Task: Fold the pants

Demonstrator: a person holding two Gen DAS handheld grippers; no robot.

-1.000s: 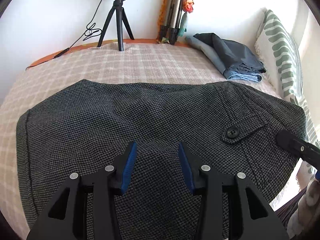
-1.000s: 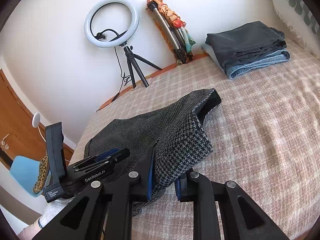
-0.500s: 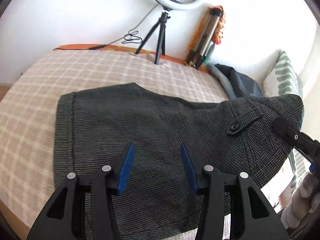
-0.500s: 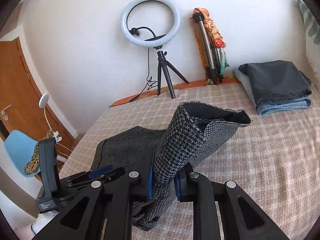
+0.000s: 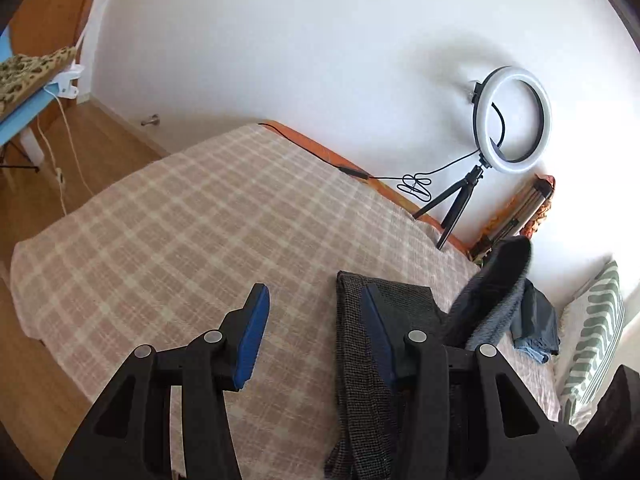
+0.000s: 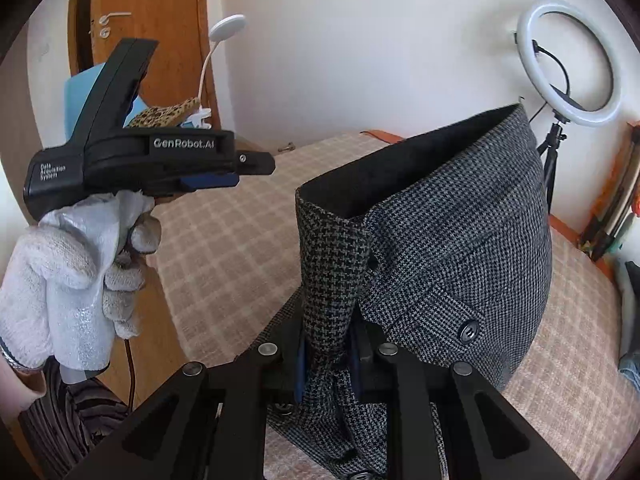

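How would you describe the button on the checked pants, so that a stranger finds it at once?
Start at the bed, where the right gripper lifts the grey checked pants. Low on the raised cloth lies a slanted pocket flap. The button sits at its lower end: round, dark and shiny, the only smooth spot on the weave.

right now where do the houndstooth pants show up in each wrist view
Left wrist: pants lower right, lifted waist end beyond.
Right wrist: pants fill centre, waistband clamped in the right tool.
Shared landmark: ring light against the wall.
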